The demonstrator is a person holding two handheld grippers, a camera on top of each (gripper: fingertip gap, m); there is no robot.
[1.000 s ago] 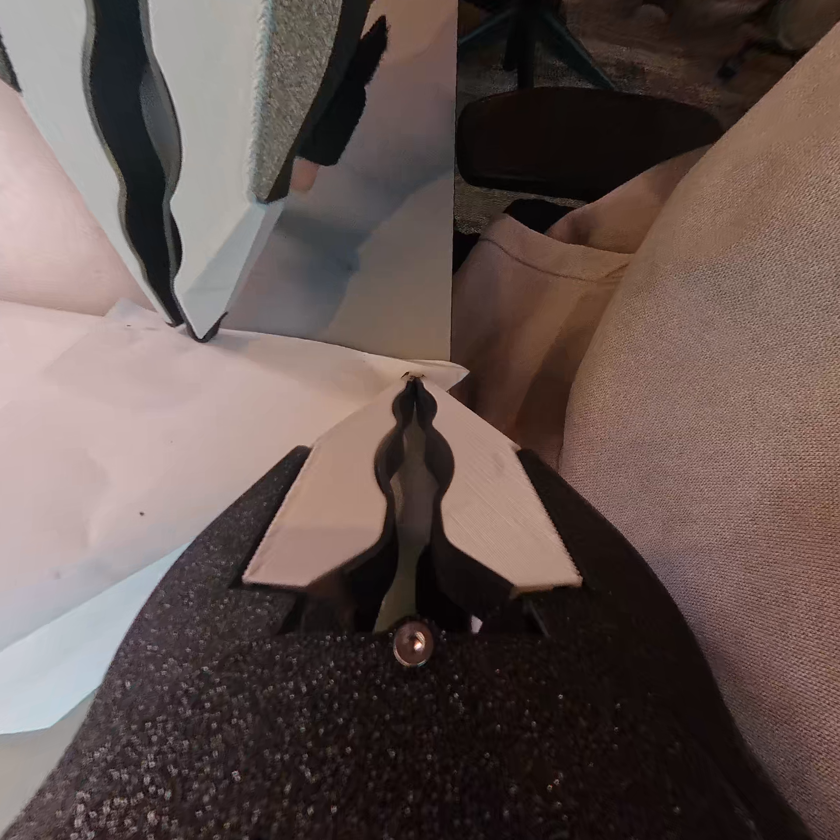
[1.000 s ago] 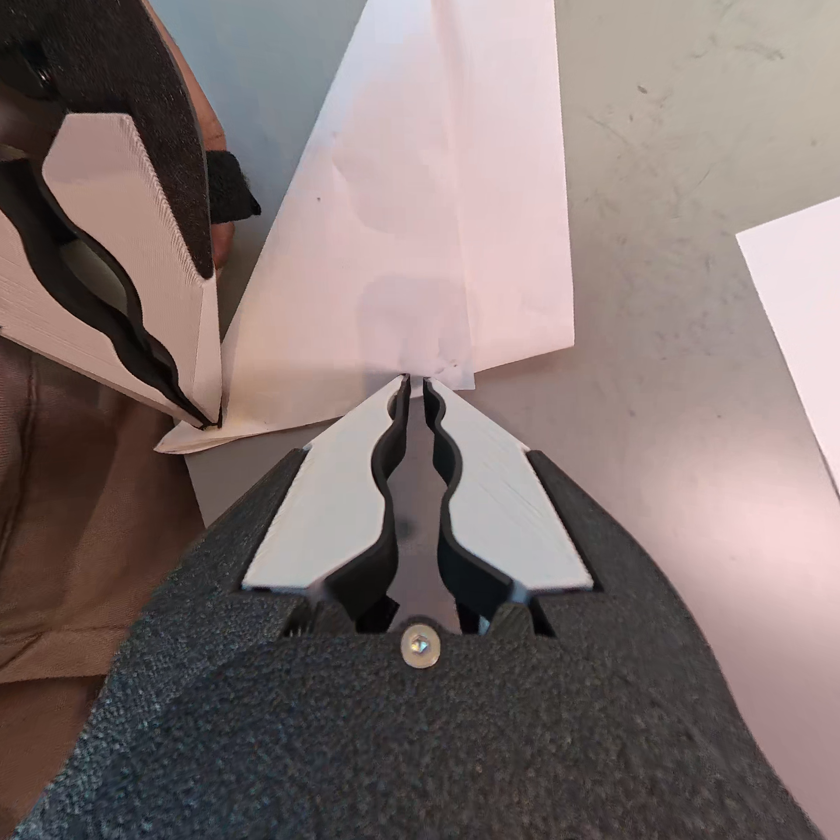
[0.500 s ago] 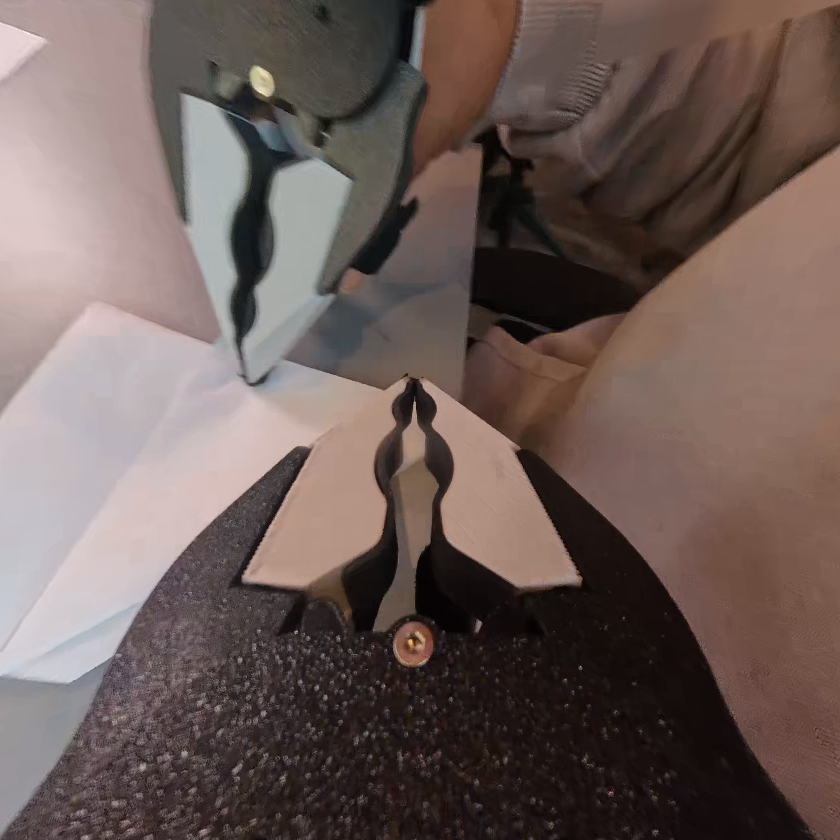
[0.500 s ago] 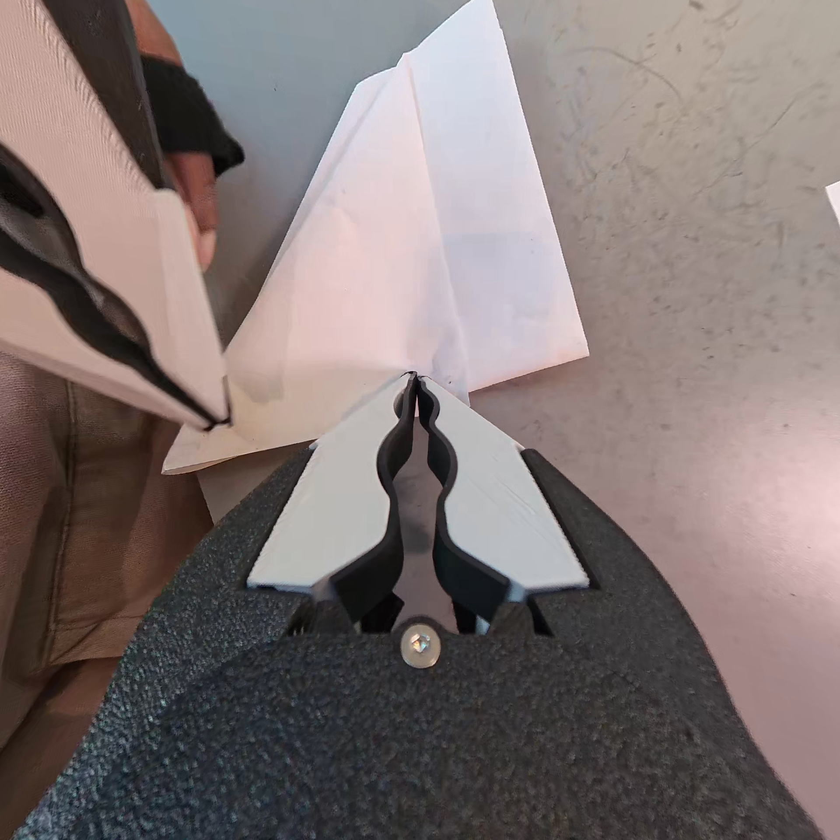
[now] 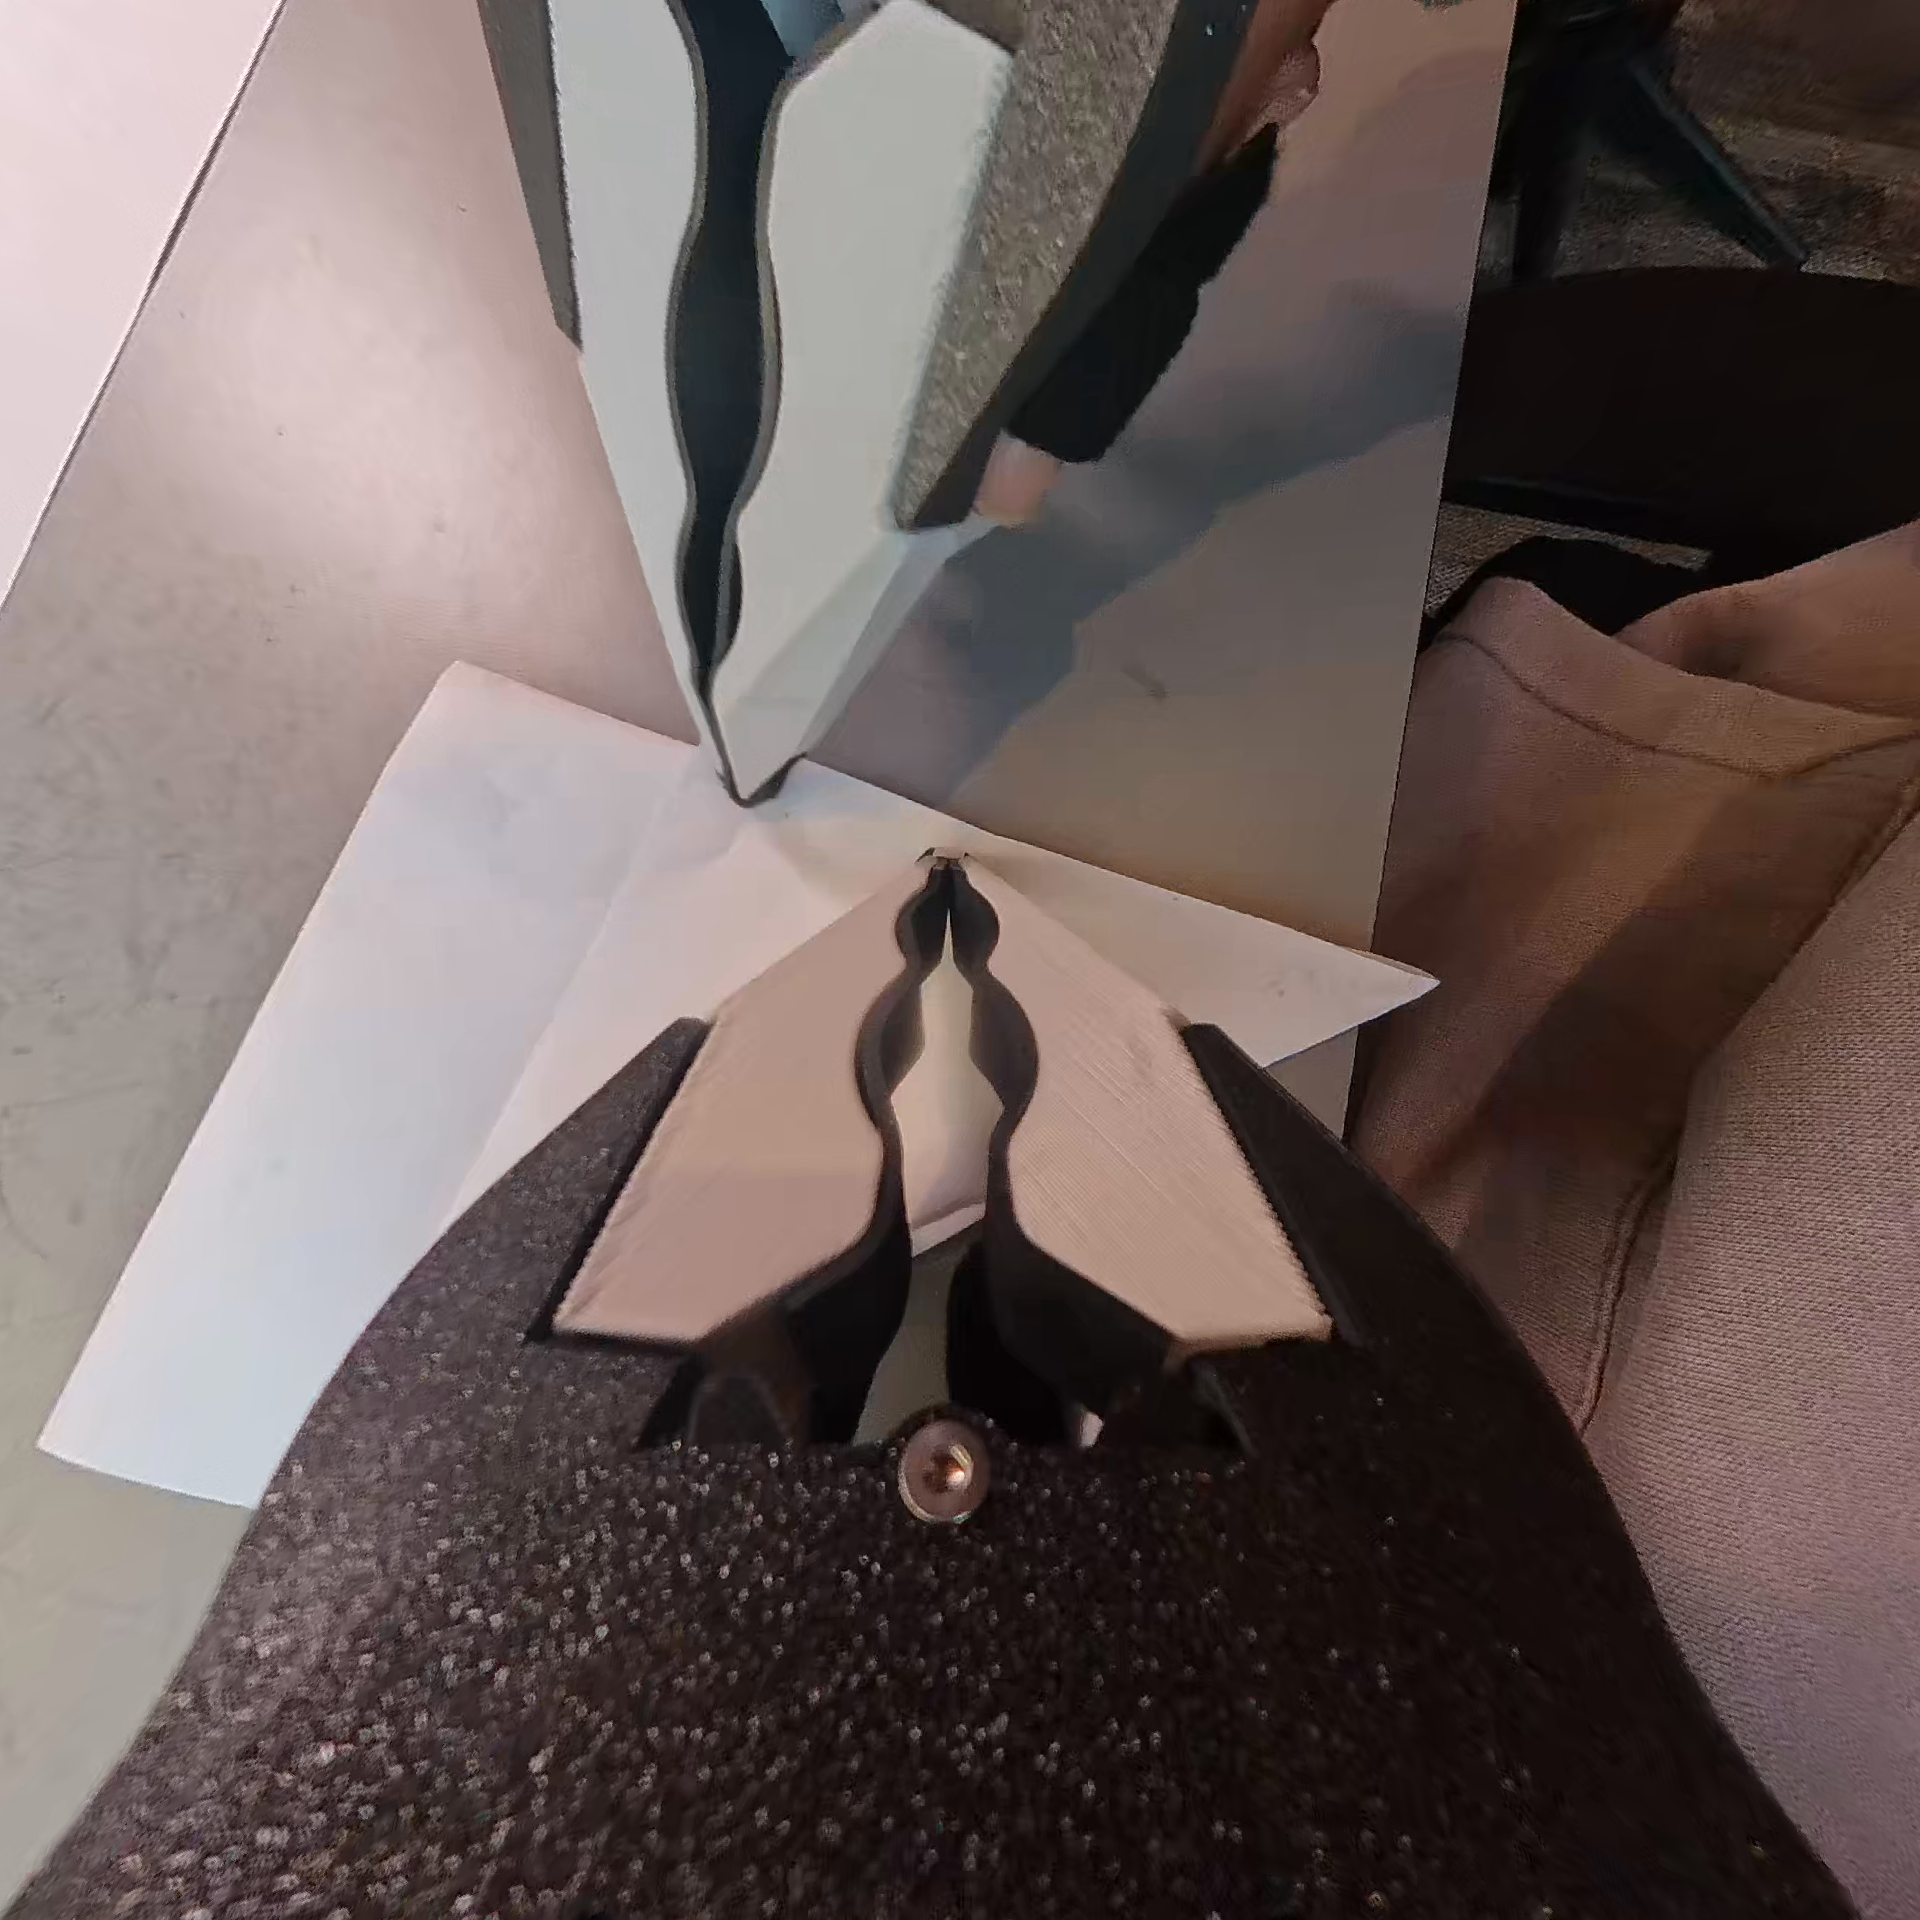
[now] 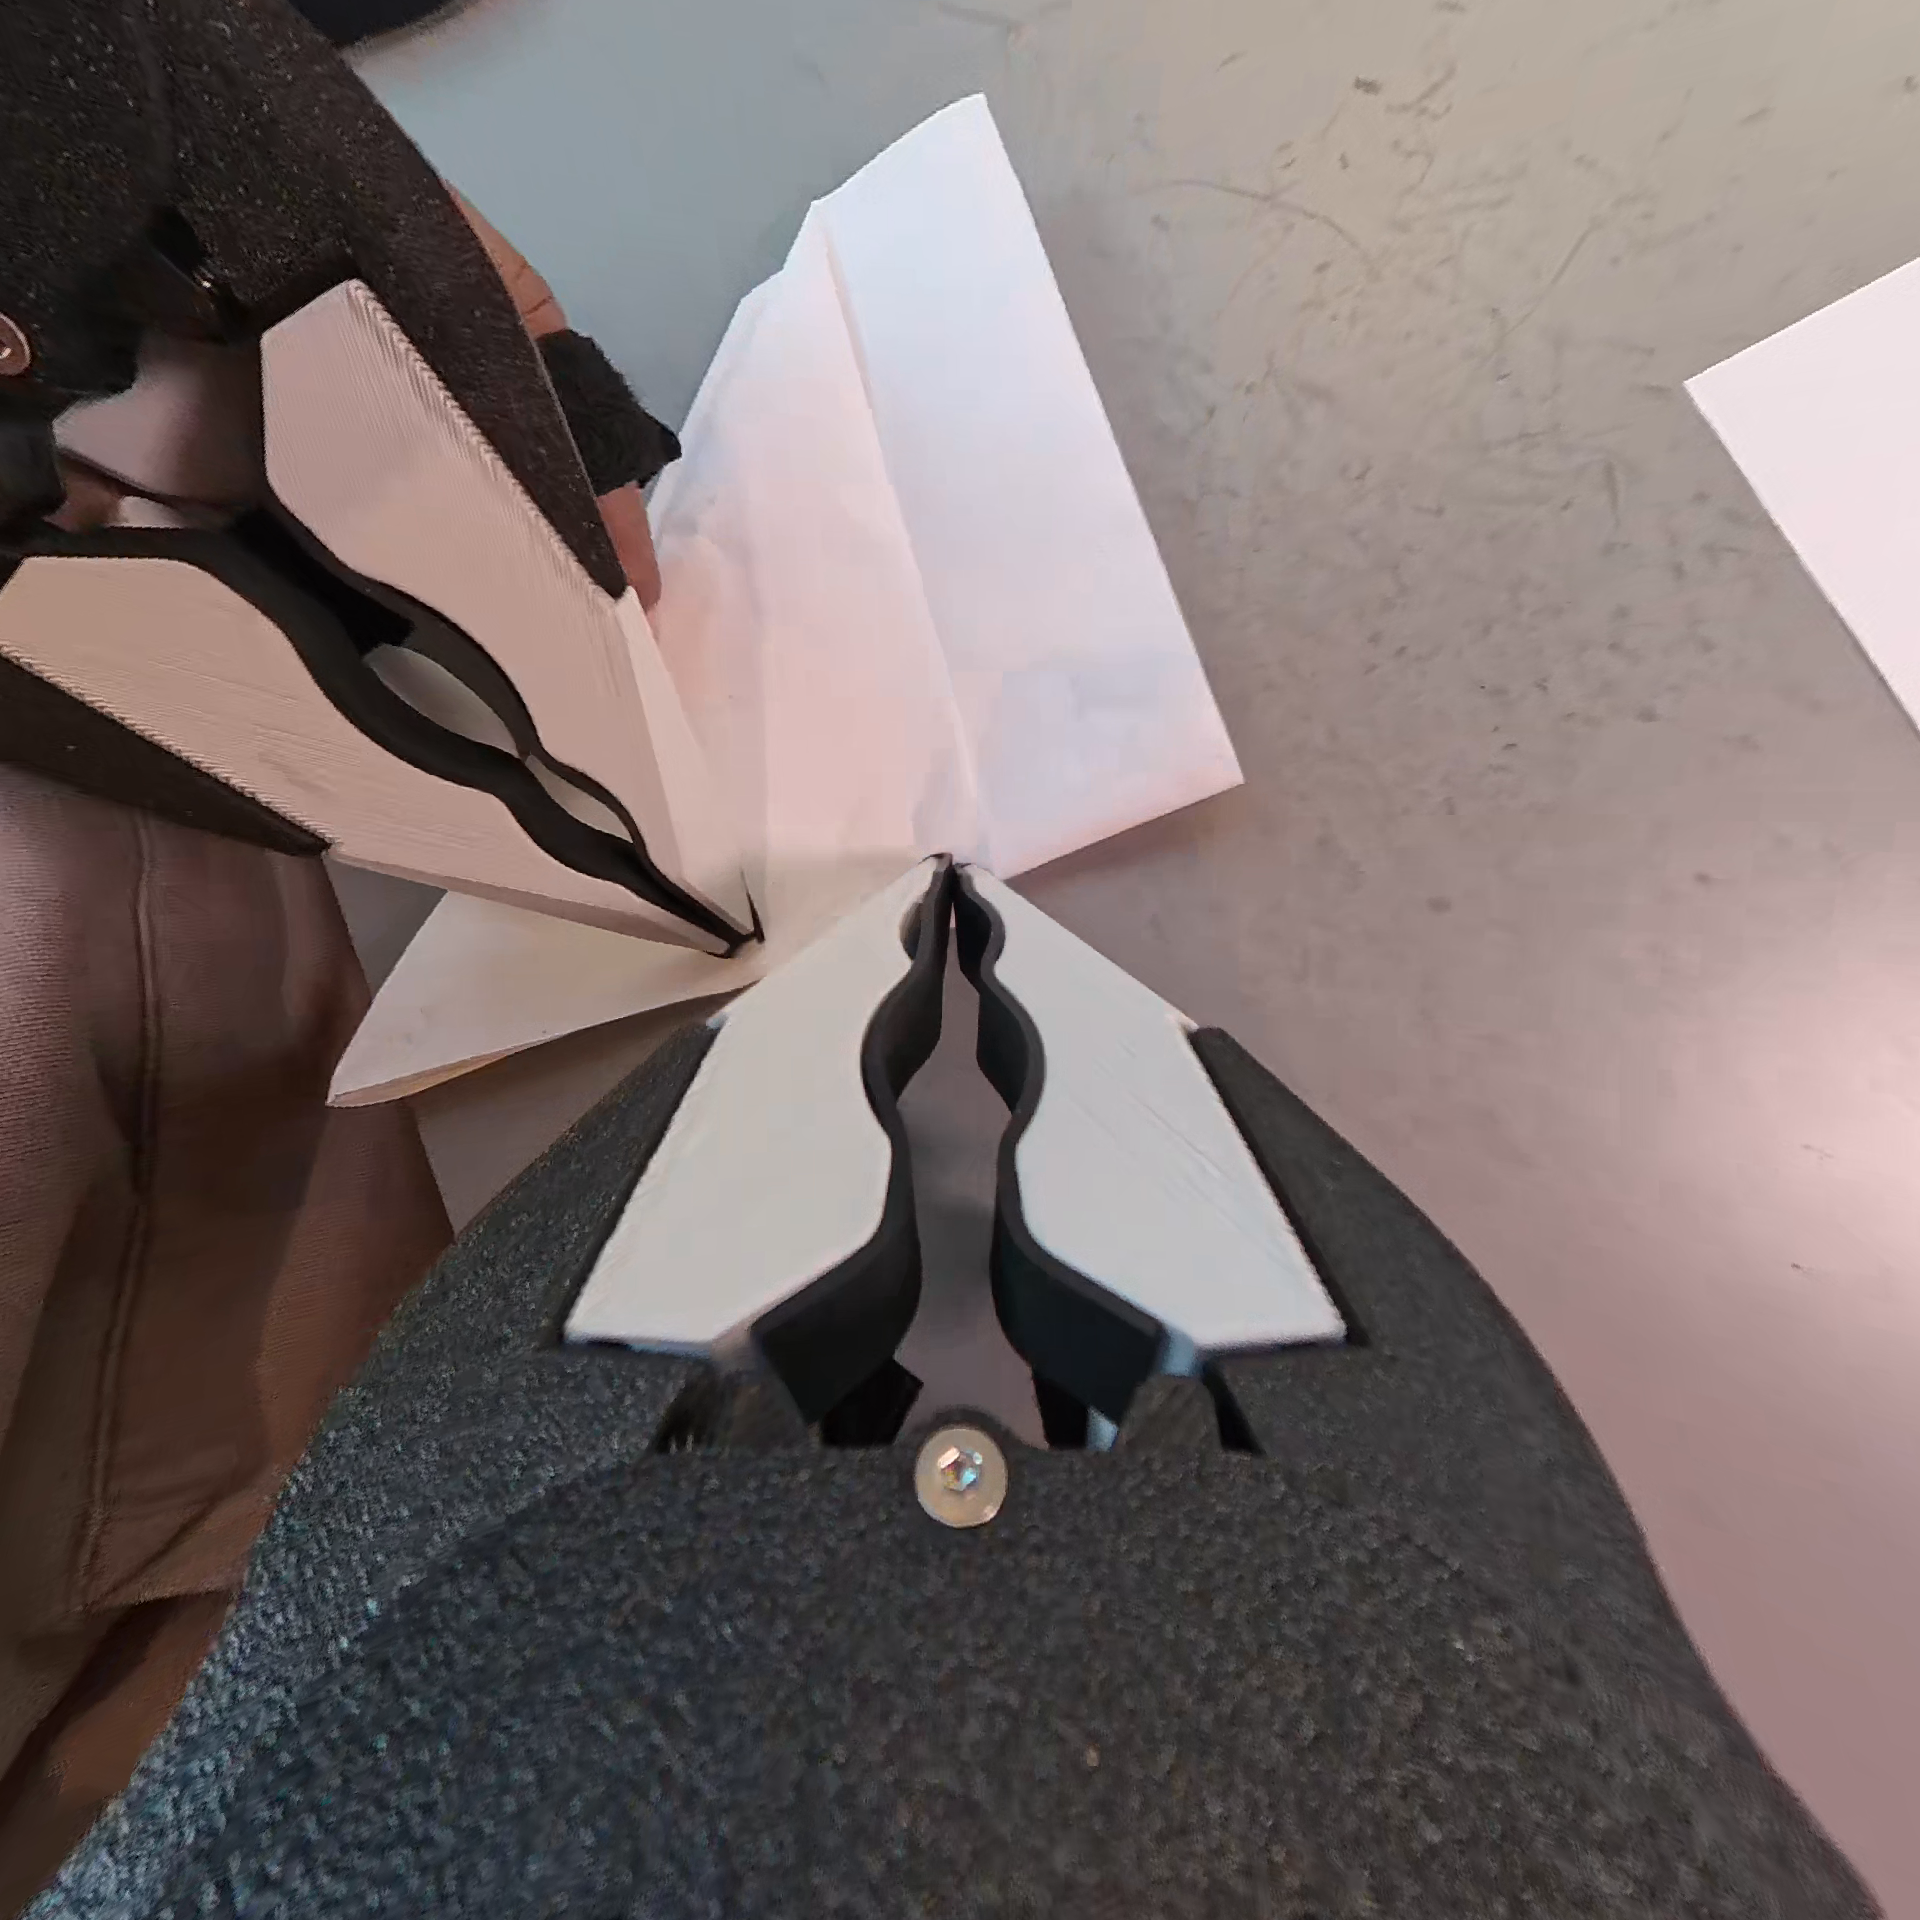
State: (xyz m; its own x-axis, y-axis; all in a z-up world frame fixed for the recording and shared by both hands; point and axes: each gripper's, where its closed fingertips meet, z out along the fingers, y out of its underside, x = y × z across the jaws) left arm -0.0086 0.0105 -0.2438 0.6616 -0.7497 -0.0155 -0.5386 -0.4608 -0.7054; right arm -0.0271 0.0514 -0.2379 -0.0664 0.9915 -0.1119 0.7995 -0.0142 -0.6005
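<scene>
Left wrist view: the left tool [image 5: 948,860] has its fingers pressed together at the tips, pinching a fold of the folded white paper [image 5: 343,1039], which lies on the grey, faintly mottled table [image 5: 260,468] close to its near edge. The right tool [image 5: 743,784] comes down from above with its tips drawn together on the same paper, just beyond the left one. One paper corner juts out past the table edge. Beyond that edge are the person's beige trousers [image 5: 1662,935], a dark round chair seat [image 5: 1683,405] and chair legs on a carpeted floor [image 5: 1766,125].

Right wrist view: the right tool [image 6: 951,868] has its tips closed on the near edge of the folded white paper [image 6: 935,582], where the creases fan out. The left tool [image 6: 743,935] grips the paper just beside it, tips together. The table [image 6: 1455,520] is scuffed and scratched. A second white sheet [image 6: 1839,499] lies well apart at the right edge.
</scene>
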